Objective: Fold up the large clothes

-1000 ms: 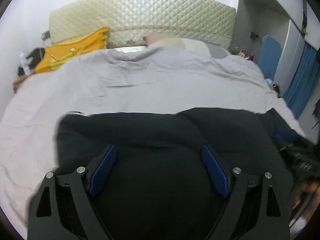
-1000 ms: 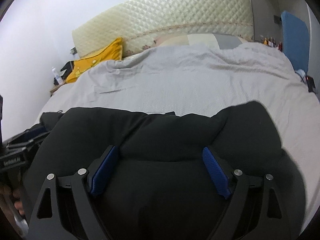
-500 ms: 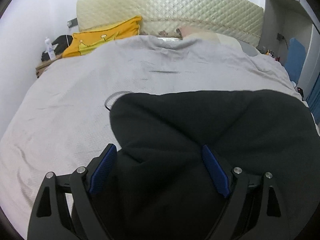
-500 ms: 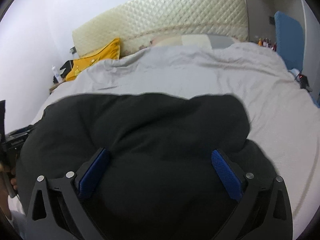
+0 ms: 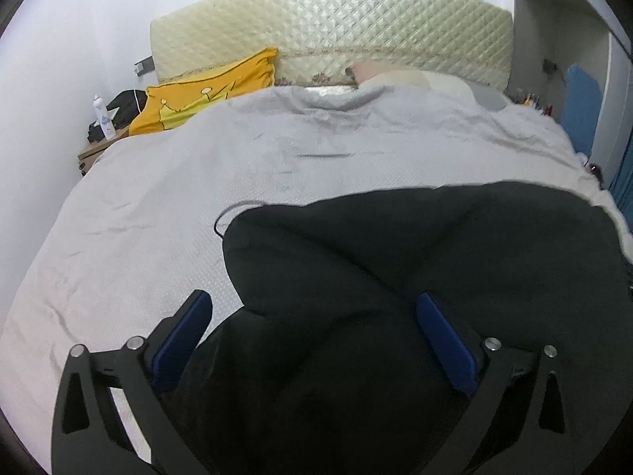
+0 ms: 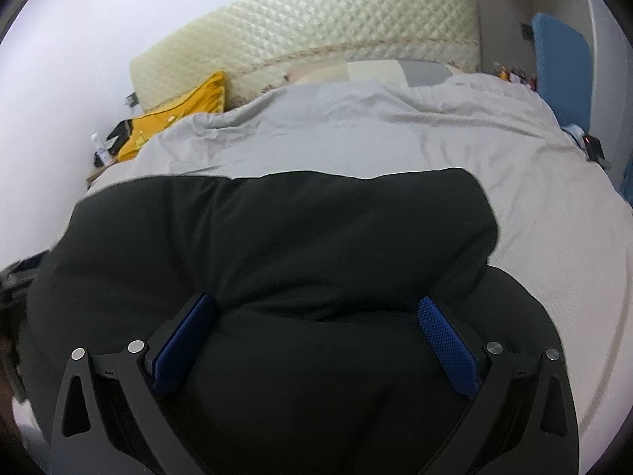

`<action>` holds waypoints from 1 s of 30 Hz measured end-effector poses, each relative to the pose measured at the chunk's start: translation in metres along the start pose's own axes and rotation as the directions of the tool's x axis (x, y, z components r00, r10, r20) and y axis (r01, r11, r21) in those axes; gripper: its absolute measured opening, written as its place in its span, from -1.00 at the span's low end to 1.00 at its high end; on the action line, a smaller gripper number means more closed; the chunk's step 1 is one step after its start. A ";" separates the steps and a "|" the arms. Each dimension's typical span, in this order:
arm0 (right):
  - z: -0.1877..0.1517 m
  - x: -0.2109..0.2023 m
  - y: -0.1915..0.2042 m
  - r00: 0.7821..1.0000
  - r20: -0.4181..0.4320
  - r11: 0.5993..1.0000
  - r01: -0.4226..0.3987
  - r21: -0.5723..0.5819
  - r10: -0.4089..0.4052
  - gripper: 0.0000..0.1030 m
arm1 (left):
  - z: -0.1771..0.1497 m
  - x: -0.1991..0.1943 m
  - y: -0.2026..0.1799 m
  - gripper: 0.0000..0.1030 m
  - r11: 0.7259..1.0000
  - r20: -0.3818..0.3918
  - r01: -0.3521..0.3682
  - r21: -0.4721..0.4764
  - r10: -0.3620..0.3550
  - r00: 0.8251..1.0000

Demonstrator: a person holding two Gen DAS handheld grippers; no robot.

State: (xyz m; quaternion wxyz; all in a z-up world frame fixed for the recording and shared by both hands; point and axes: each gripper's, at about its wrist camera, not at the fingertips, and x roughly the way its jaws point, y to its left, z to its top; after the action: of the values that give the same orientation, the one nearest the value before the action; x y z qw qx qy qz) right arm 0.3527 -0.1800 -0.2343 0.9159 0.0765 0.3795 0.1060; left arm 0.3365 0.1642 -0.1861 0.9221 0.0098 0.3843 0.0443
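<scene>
Black, thick, matte fabric fills the lower half of both wrist views: a large dark garment (image 5: 415,261) (image 6: 285,245) lying in soft rounded folds on the near part of a bed covered by a pale grey, finely textured bedspread (image 5: 166,213) (image 6: 554,213). The left gripper (image 5: 314,332) has its jaws spread wide, blue ribbed pads (image 5: 182,334) either side of a bulging fold, gripping nothing; the left pad sits over bare bedspread. The right gripper (image 6: 316,334) is likewise wide apart above the cloth, not clamping it. A thin dark cord (image 5: 233,211) loops out at the garment's far left corner. Beyond stand a cream diamond-quilted headboard (image 5: 328,35) (image 6: 316,27) and a yellow cushion (image 5: 205,91) (image 6: 178,114).
</scene>
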 end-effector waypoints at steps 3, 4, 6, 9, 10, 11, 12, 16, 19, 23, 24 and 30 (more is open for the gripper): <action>0.011 -0.023 0.003 1.000 0.022 1.000 -0.012 0.026 0.011 1.00 | 0.006 -0.027 -0.001 0.99 0.998 0.023 0.053 -0.044 -0.052 0.998; 0.015 -0.034 0.006 0.999 0.042 1.000 -0.016 0.025 0.015 1.00 | 0.008 -0.034 -0.002 0.99 0.997 0.029 0.057 -0.048 -0.055 0.998; 0.023 -0.059 0.013 0.996 0.085 0.999 -0.029 0.013 0.028 1.00 | 0.015 -0.060 -0.010 0.99 0.997 0.054 0.061 -0.038 -0.059 0.997; 0.030 -0.108 0.028 0.985 0.164 0.999 -0.041 -0.009 0.042 1.00 | 0.022 -0.098 -0.020 0.99 0.995 0.085 0.092 -0.039 -0.089 0.992; 0.030 -0.123 0.032 0.981 0.187 0.999 -0.046 -0.017 0.048 1.00 | 0.024 -0.116 -0.025 0.99 0.993 0.102 0.112 -0.029 -0.108 0.989; 0.030 -0.142 0.037 0.975 0.211 0.998 -0.057 -0.028 0.062 1.00 | 0.025 -0.127 -0.028 0.99 0.992 0.116 0.121 -0.022 -0.118 0.986; 0.029 -0.157 0.041 0.971 0.230 0.997 -0.063 -0.036 0.070 1.00 | 0.027 -0.150 -0.034 0.99 0.991 0.151 0.131 -0.009 -0.129 0.980; 0.020 -0.223 0.055 0.939 0.332 0.995 -0.071 -0.068 0.089 1.00 | 0.025 -0.213 -0.048 0.99 0.986 0.240 0.164 0.021 -0.164 0.957; 0.012 -0.267 0.067 0.914 0.384 0.990 -0.095 -0.106 0.129 1.00 | 0.021 -0.256 -0.057 0.99 0.976 0.278 0.217 0.036 -0.218 0.936; -0.002 -0.319 0.083 0.876 0.456 0.983 -0.102 -0.150 0.160 1.00 | 0.011 -0.292 -0.068 0.99 0.967 0.302 0.251 0.047 -0.253 0.919; -0.006 -0.331 0.087 0.866 0.473 0.983 -0.094 -0.160 0.160 1.00 | 0.006 -0.305 -0.072 0.99 0.966 0.319 0.250 0.058 -0.255 0.913; -0.030 -0.373 0.113 0.840 0.508 0.975 -0.104 -0.198 0.192 1.00 | -0.021 -0.344 -0.083 0.99 0.967 0.358 0.235 0.100 -0.256 0.898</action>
State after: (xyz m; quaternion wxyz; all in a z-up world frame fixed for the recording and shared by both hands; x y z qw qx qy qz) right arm 0.0590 -0.1629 0.0227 0.9767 0.0567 0.0984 0.1823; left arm 0.0867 0.0504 0.0386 0.9753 -0.0058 0.2038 -0.0853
